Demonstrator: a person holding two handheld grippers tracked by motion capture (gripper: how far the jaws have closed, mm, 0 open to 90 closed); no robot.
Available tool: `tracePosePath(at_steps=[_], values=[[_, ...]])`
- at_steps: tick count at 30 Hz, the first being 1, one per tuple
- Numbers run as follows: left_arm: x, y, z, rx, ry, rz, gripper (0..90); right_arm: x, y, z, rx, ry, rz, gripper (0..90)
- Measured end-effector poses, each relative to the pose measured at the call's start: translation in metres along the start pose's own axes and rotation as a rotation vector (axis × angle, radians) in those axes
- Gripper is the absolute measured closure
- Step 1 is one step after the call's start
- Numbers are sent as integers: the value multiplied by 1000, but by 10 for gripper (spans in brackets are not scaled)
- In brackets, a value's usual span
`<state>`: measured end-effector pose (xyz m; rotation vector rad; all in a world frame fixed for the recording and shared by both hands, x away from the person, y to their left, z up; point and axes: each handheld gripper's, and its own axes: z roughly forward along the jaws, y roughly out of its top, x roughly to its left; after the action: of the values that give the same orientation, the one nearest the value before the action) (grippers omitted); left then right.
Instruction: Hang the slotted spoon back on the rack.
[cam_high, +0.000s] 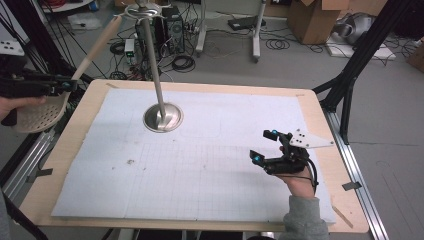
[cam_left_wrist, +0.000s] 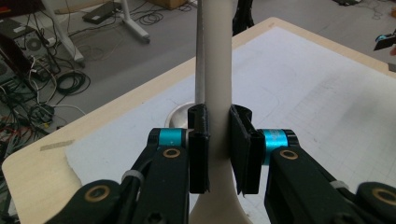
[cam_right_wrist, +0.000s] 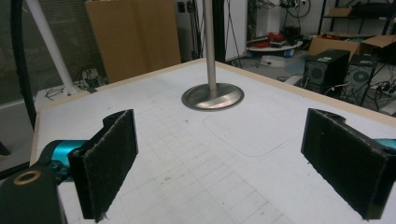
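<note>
My left gripper (cam_high: 65, 86) is out past the left edge of the table (cam_high: 65, 150), and its jaws are clamped on the pale handle of a slotted spoon (cam_high: 95, 50). In the left gripper view the pads (cam_left_wrist: 198, 149) press on both sides of that handle (cam_left_wrist: 217, 93), which runs straight up between them. From above, the handle slants up and to the right toward the top of the metal stand (cam_high: 155, 65), and its far end lies close to the hooks up there; I cannot tell whether it touches them. The spoon's round perforated bowl (cam_high: 40, 112) hangs below my left hand (cam_high: 20, 102), off the table's left side.

The stand's round base (cam_high: 163, 117) sits on the white mat (cam_high: 200, 165), in its far left part, with the pole rising upright from it.

My right gripper (cam_high: 264, 146) rests on the right side of the mat, near the table's right edge, well apart from the stand. Its jaws stand wide apart with nothing between them; in the right gripper view the two black pads (cam_right_wrist: 109, 161) frame bare mat (cam_right_wrist: 224, 177), with the stand's base (cam_right_wrist: 213, 97) farther off ahead.
</note>
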<state>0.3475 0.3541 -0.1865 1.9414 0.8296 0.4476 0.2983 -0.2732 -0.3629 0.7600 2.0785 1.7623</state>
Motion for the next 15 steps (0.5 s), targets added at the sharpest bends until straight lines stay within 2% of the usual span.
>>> tracePosePath(at_steps=[7,15], values=[[3,5,-5,-23,4,-10,779,-1,0,0,-2,0,-2,98],[9,6,-3,-35,11,-29,779,-1,0,-1,-2,-2,2,98]])
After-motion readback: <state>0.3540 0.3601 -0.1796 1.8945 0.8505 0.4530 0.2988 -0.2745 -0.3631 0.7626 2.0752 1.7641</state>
